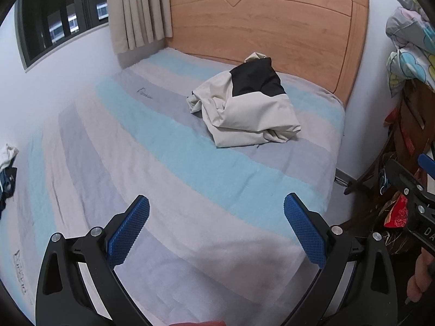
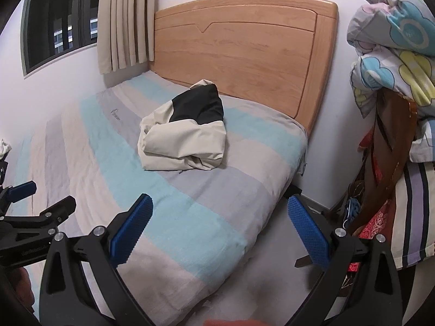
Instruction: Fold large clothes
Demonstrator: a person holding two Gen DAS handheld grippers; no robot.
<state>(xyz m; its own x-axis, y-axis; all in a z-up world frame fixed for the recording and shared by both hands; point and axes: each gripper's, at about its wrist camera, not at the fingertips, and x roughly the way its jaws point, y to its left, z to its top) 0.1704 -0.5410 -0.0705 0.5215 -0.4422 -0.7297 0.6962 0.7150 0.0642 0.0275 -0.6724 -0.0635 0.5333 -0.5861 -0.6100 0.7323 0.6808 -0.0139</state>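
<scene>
- The bed point(image 1: 190, 163) fills the room from near to far, its sheet striped in pale blue, grey and cream, lying mostly flat with light wrinkles.
- At the far end stands the wooden headboard point(image 1: 272, 27), and a beige curtain point(image 1: 138, 8) hangs just left of it beside a dark window point(image 1: 59, 19).
- On the right, a pile of flower-printed bedding point(image 2: 394, 40) sits stacked high on dark furniture.
- The jacket point(image 1: 244, 103), cream with a black panel, lies crumpled in a heap on the far part of the bed, near the headboard and towards the right edge, not folded at all.
- The left gripper point(image 1: 216, 228) hovers above the near end of the bed, blue fingers point(image 1: 127, 233) spread wide and holding nothing, well apart from the jacket.
- The right gripper point(image 2: 220, 231) hangs over the bed's near right edge, fingers point(image 2: 308, 233) likewise splayed and empty.
- A small bundle of white and dark clothes point(image 1: 6, 168) peeks in at the far left edge of the bed.
</scene>
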